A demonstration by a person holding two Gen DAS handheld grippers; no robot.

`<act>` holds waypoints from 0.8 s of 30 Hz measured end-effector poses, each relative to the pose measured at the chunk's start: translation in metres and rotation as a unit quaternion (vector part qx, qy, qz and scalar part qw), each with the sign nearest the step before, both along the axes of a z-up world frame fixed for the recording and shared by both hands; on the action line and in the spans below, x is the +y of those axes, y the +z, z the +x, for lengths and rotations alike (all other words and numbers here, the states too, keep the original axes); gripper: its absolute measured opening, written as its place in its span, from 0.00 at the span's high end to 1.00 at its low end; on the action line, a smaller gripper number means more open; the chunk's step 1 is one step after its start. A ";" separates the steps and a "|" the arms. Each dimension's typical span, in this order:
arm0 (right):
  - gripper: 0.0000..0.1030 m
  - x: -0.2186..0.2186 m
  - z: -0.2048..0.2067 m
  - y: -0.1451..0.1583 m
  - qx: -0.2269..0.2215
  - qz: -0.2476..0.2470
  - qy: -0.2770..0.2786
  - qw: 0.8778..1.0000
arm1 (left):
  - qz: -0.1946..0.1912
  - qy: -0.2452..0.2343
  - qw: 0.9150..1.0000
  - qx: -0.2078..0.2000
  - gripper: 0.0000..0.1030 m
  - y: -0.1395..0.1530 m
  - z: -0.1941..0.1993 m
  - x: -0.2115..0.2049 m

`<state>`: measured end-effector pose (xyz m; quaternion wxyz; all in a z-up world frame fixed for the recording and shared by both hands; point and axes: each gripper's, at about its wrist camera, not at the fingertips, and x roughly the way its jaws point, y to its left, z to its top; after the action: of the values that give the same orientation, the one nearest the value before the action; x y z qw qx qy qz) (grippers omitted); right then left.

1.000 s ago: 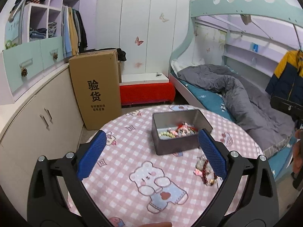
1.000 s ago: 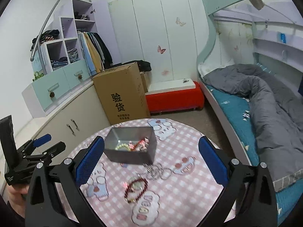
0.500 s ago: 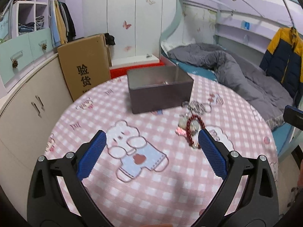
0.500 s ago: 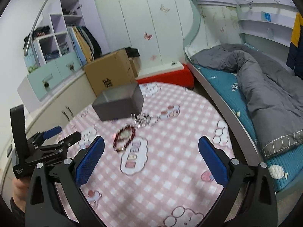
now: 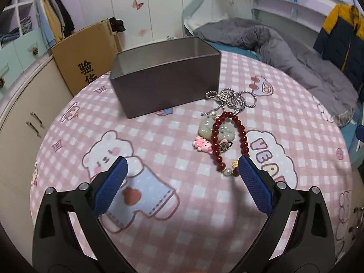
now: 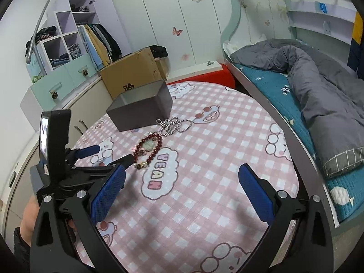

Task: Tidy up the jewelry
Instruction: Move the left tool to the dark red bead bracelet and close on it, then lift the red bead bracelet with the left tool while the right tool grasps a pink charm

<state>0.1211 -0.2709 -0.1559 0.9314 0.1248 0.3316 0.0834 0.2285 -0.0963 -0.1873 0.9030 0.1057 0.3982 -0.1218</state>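
Observation:
A grey metal tin stands on the round table with the pink checked cloth; its inside is hidden from here. Right of it lie a silver chain, a red bead bracelet and a green jade pendant with a pink charm. My left gripper is open and empty, low over the cloth, its right finger beside the bracelet's near end. My right gripper is open and empty, over the table's right part. The tin, bracelet and chain also show there.
A cardboard box and cream cabinets stand left of the table. A bed with a grey duvet runs along the right. A red bench lies behind. The left gripper's body is left in the right wrist view.
Both grippers have come down and closer to the table. The left one has moved forward to the bracelet. The tin's contents have dropped out of sight behind its wall.

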 end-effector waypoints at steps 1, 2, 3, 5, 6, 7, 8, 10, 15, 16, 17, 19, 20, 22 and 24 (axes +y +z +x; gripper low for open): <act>0.07 -0.002 0.000 -0.001 0.002 0.001 -0.002 1.000 | 0.001 -0.002 1.000 0.002 0.10 -0.001 0.001 -0.002; 0.07 -0.004 0.000 -0.003 0.003 0.002 -0.003 1.000 | 0.001 -0.007 1.000 0.009 0.21 -0.005 0.003 -0.005; 0.07 -0.005 0.000 -0.003 0.004 0.002 -0.004 1.000 | -0.011 -0.015 1.000 0.018 0.25 -0.009 0.004 -0.006; 0.07 -0.007 0.000 -0.004 0.007 0.002 -0.006 1.000 | -0.043 -0.033 0.998 0.033 0.62 -0.012 0.004 -0.005; 0.07 -0.009 0.000 -0.005 0.008 0.002 -0.007 1.000 | -0.045 -0.038 0.998 0.032 0.76 -0.011 0.003 -0.005; 0.07 -0.009 0.000 -0.006 0.008 0.001 -0.007 1.000 | -0.037 -0.042 0.998 0.026 0.87 -0.010 0.001 -0.007; 0.07 -0.009 0.000 -0.006 0.010 0.001 -0.008 1.000 | -0.038 -0.053 0.998 0.021 0.92 -0.009 -0.003 -0.008; 0.07 -0.009 0.000 -0.007 0.010 0.001 -0.007 1.000 | -0.056 -0.067 0.996 0.010 0.92 -0.004 -0.010 -0.005; 0.07 0.000 0.004 -0.009 0.016 -0.003 0.002 1.000 | -0.093 -0.071 0.993 -0.009 0.92 0.010 -0.027 0.014; 0.07 0.003 0.006 -0.009 0.018 -0.006 0.004 1.000 | -0.102 -0.068 0.992 -0.014 0.92 0.012 -0.030 0.021; 0.07 0.007 0.007 -0.010 0.019 -0.009 0.007 1.000 | -0.107 -0.064 0.992 -0.015 0.92 0.014 -0.033 0.027; 0.07 0.015 0.012 -0.012 0.026 -0.017 0.018 0.999 | -0.114 -0.051 0.992 -0.023 0.92 0.016 -0.039 0.040; 0.07 0.020 0.015 -0.013 0.029 -0.022 0.023 0.999 | -0.119 -0.042 0.992 -0.028 0.92 0.018 -0.045 0.049; 0.07 0.029 0.020 -0.016 0.035 -0.027 0.035 0.998 | -0.127 -0.024 0.991 -0.035 0.92 0.020 -0.053 0.064; 0.07 0.042 0.029 -0.019 0.039 -0.035 0.049 0.997 | -0.128 -0.005 0.991 -0.044 0.92 0.021 -0.061 0.080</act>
<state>0.1500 -0.2287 -0.1748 0.9163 0.0786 0.3762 0.1127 0.1672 -0.0166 -0.1661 0.9250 -0.0033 0.3391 -0.1713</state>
